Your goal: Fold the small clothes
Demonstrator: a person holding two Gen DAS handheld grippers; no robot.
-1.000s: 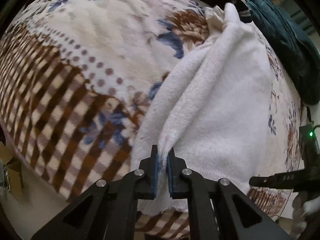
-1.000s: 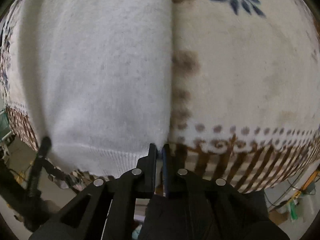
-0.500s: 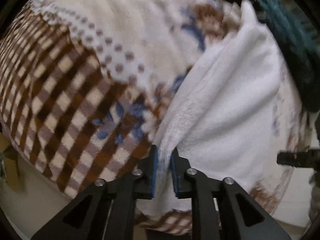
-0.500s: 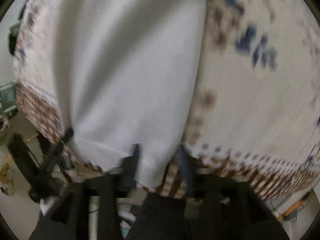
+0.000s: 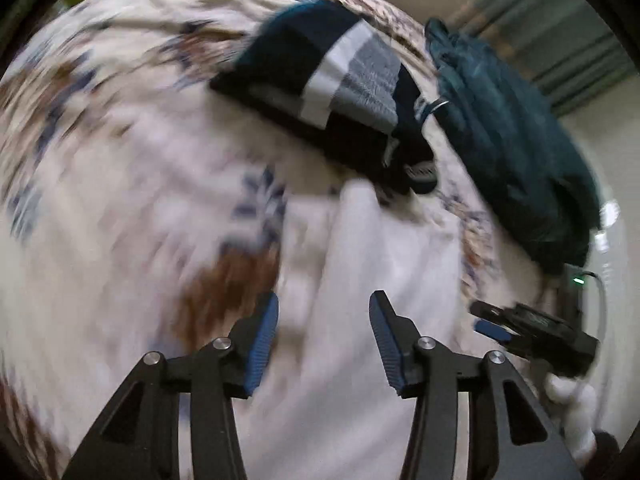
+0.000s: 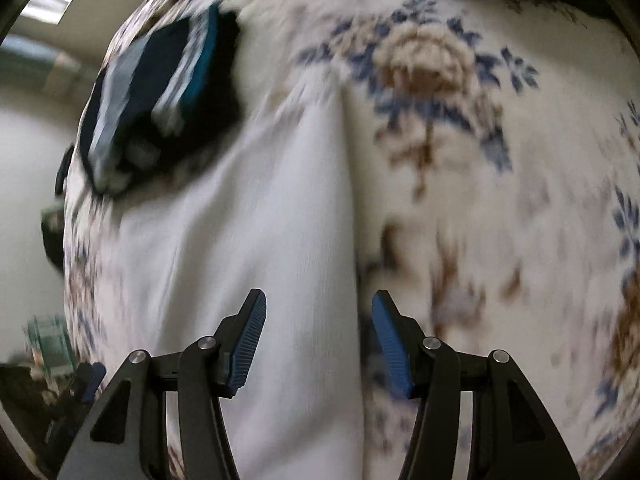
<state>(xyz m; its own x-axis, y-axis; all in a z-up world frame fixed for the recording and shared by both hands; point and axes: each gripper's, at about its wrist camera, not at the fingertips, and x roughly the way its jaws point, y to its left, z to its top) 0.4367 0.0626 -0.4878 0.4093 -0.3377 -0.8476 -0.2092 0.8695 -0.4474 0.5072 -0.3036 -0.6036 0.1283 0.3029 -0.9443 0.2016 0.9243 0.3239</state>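
Observation:
A white fuzzy garment (image 5: 384,280) lies on the floral blanket (image 5: 120,152), running away from me; it also shows in the right wrist view (image 6: 260,240). My left gripper (image 5: 323,320) is open and empty, hovering over the garment's left edge. My right gripper (image 6: 319,320) is open and empty over the garment's right edge, which lies between its fingers. Both views are blurred by motion. The right gripper shows at the right of the left wrist view (image 5: 520,328).
A folded stack of dark and grey-striped clothes (image 5: 332,96) lies on the blanket beyond the white garment, also in the right wrist view (image 6: 160,92). A dark teal garment (image 5: 512,152) lies at the far right. The blanket (image 6: 500,160) spreads to the right.
Both grippers were shut on the white garment's near hem; they have let go, opened wide and moved forward over it. The views now look further up the bed.

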